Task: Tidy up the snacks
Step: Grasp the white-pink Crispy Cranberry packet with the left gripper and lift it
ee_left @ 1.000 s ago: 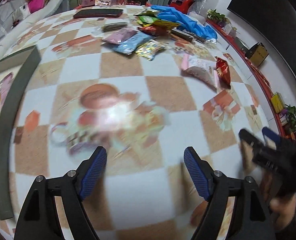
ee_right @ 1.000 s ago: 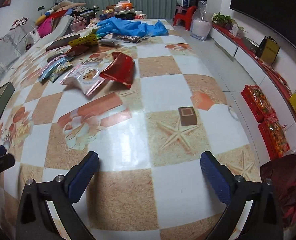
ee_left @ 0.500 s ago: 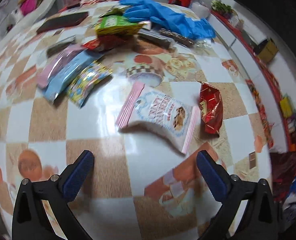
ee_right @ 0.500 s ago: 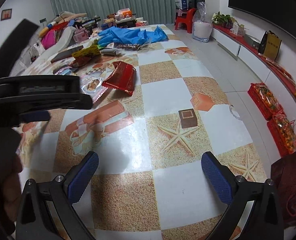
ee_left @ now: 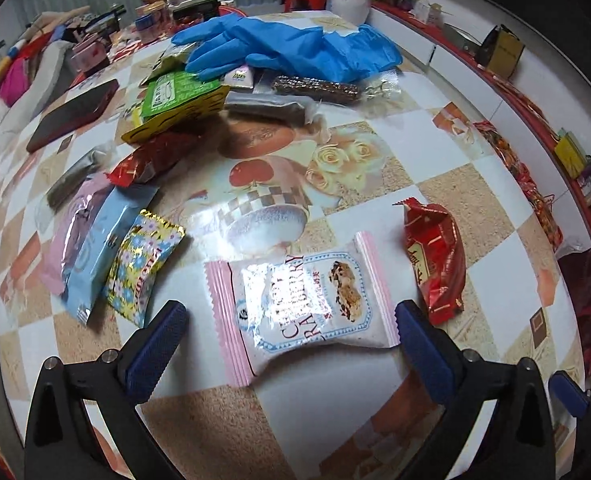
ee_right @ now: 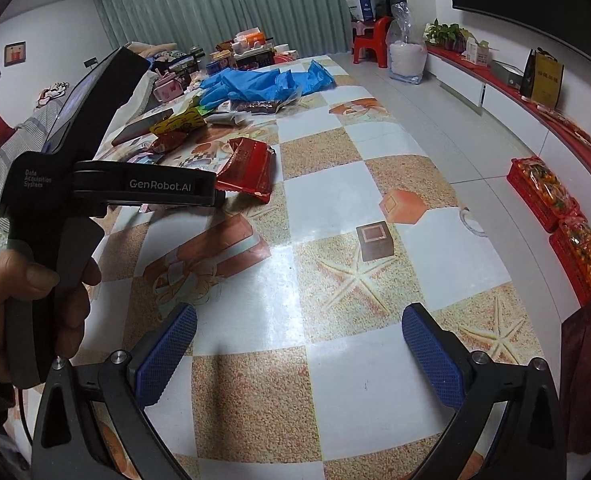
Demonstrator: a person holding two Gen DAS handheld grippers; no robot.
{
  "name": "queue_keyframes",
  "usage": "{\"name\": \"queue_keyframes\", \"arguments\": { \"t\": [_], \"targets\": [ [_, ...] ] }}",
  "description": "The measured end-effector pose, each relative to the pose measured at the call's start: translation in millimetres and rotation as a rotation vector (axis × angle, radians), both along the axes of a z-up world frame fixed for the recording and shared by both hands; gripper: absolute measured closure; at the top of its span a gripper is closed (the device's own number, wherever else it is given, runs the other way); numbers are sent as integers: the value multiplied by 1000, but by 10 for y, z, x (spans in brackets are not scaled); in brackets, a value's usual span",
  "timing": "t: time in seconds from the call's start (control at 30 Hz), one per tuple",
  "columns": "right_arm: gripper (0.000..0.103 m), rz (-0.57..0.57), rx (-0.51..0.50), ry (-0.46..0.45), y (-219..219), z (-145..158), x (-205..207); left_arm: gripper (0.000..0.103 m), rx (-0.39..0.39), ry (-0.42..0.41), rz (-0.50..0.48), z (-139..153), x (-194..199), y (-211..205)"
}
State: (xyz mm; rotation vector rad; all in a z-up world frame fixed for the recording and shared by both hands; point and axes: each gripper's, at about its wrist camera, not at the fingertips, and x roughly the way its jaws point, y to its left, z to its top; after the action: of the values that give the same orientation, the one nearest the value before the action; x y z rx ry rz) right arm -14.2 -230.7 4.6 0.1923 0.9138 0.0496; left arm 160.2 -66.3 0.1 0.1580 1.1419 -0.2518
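While the left gripper (ee_left: 289,344) is hovering with its jaws spread wide and nothing pressed between the pads, one pink-edged cranberry snack packet (ee_left: 299,304) is lying flat on the checked tablecloth (ee_left: 447,184), framed by the two blue fingers.

Counted from that packet:
- one red foil packet (ee_left: 435,256) just beside its right edge;
- three flat packets to its left, one floral yellow packet (ee_left: 143,264), one light blue packet (ee_left: 103,248), one pink packet (ee_left: 71,236), overlapping;
- one green and yellow pouch (ee_left: 179,104) well beyond it;
- two dark bars in clear wrap (ee_left: 315,88) beyond it;
- blue gloves (ee_left: 291,52) farthest off, in a heap I cannot count.

The right gripper (ee_right: 299,356) is also standing open, empty, over bare cloth.

Against a second ago, the left view is showing the cranberry packet between its fingers instead of blurred cloth, and the fingers are standing wider.
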Motion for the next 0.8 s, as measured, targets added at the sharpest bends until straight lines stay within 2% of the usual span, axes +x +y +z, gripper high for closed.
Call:
{"name": "queue_keyframes", "arguments": {
  "t": [0.13,0.17,0.3,0.37,0.57,0.7,0.8],
  "targets": [
    [0,0,-6,2,3,1,-1,2,-8,-16,-10,3,52,-8],
    [0,0,-5,2,2,2,1,5,-12,-26,-13,10,50,-9],
    [0,0,-9,4,5,0,3,34,-27,-64,-36,74,-45,-14],
    [0,0,-10,4,0,-3,4,38,-29,-82,-53,83,-136,3],
    [0,0,-15,6,3,-4,2,39,-71,-121,-53,89,-595,304],
    [0,0,-21,9,9,-7,-5,39,-32,-176,-63,83,-1224,619],
    [0,-5,-18,9,5,-3,-1,39,-53,-194,-17,77,-1625,968]
  ]
}}
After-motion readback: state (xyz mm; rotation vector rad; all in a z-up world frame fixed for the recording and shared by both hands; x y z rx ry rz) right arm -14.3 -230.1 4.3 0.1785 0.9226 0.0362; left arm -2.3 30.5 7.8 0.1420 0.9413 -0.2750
